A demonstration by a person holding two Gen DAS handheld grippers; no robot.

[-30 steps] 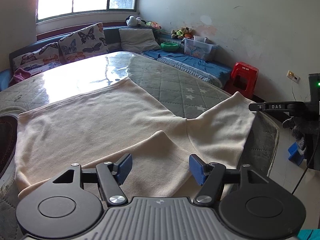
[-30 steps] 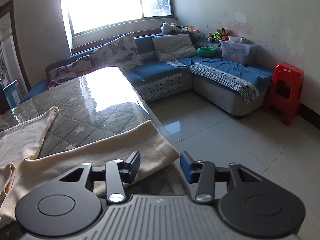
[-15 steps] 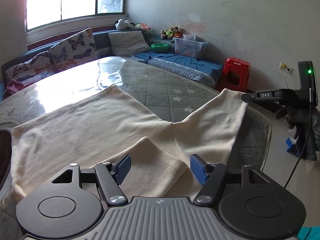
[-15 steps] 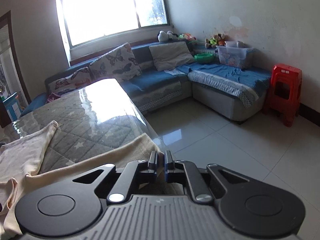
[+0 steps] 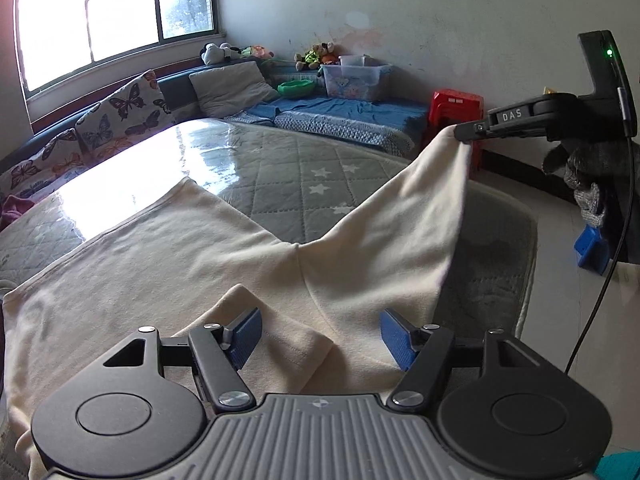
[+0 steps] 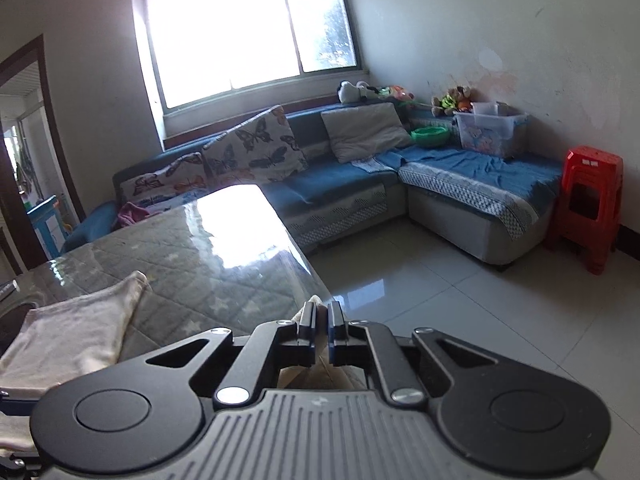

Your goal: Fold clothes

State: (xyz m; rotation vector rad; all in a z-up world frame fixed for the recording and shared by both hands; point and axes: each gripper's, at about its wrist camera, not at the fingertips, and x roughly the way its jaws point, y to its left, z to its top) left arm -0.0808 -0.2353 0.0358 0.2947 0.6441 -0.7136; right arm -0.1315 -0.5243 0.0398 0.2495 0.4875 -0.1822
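A cream garment (image 5: 168, 264) lies spread on the table (image 5: 304, 176), one sleeve folded in near me. My left gripper (image 5: 320, 336) is open, its blue pads (image 5: 244, 336) just above the folded sleeve and holding nothing. My right gripper (image 6: 319, 332) is shut on the cuff of the other sleeve (image 6: 314, 304). In the left wrist view that gripper (image 5: 466, 136) holds the sleeve (image 5: 412, 208) raised above the table's right edge. The garment's body also shows at the left of the right wrist view (image 6: 76, 328).
The table has a grey quilted cover under glass. A blue corner sofa (image 6: 352, 192) with cushions stands behind it. A red plastic stool (image 6: 588, 204) stands by the wall at right. The tiled floor (image 6: 460, 288) lies right of the table.
My right gripper shut on the sleeve cuff and lifted it up off the table. My left gripper stayed open over the folded sleeve.
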